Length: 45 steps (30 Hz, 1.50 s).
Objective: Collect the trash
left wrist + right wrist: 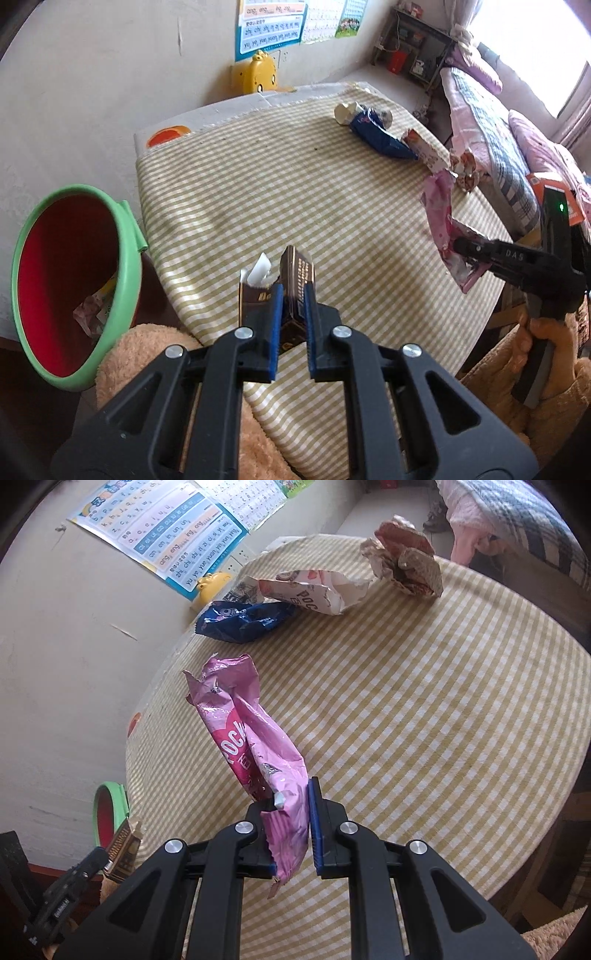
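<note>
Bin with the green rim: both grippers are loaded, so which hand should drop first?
Left. The left gripper, shut on the dark carton, is beside the bin; the right gripper with the pink wrapper is farther away across the table.

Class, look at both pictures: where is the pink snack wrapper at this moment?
The pink snack wrapper hangs clamped in the right tool above the checked tablecloth, nearer the camera than the blue wrapper.

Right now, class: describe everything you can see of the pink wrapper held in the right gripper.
The pink wrapper is a crinkled, glossy foil snack bag, torn open at its ragged far end, with white lettering on a darker pink patch. The right gripper is shut on its near end, so it sticks up and forward, lifted clear above the checked tablecloth. Nothing else touches it.
</note>
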{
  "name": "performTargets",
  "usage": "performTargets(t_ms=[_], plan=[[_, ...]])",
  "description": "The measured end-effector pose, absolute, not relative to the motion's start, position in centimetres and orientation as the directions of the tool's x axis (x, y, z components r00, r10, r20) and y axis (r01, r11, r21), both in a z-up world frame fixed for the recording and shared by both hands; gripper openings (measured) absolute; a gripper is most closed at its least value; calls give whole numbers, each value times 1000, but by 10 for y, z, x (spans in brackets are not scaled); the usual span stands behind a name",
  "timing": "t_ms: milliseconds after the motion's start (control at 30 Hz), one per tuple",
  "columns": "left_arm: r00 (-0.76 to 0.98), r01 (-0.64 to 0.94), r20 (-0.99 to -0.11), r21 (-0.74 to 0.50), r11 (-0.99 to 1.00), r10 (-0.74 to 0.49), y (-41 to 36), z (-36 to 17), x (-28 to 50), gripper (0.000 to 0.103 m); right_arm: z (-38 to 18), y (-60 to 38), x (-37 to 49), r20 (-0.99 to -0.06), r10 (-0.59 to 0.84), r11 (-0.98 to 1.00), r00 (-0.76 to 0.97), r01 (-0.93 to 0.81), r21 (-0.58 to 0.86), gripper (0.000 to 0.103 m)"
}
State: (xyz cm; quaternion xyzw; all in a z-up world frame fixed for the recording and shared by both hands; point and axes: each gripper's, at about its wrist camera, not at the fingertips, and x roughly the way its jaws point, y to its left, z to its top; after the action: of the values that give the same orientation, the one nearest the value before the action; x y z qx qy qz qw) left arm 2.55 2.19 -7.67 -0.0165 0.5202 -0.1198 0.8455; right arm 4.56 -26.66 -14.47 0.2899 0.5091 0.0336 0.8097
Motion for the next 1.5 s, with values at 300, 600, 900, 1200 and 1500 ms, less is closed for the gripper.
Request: performTargets(t_ms=[300,600,900,1200,1500], plan=[[481,112,-850,-182,977,-213,55,-66,20,11,-99,-246,26,-749,333,844,573,172,507,11],[411,114,-875,-227,967,-254,65,-83,24,43,-84,-215,29,-747,340,866,571,119,485,11],[268,159,-943,-160,974,-199,17,-138,41,59,-96,-206,20,-766,355,864,536,124,488,13],[270,169,-933,-199,965,-239,18,-139,39,41,-99,-199,19,-764,374,858,526,116,500,13],[512,80,-847,-120,990,-144,63,-77,27,40,-97,-179,24,-770,394,864,502,84,497,14]])
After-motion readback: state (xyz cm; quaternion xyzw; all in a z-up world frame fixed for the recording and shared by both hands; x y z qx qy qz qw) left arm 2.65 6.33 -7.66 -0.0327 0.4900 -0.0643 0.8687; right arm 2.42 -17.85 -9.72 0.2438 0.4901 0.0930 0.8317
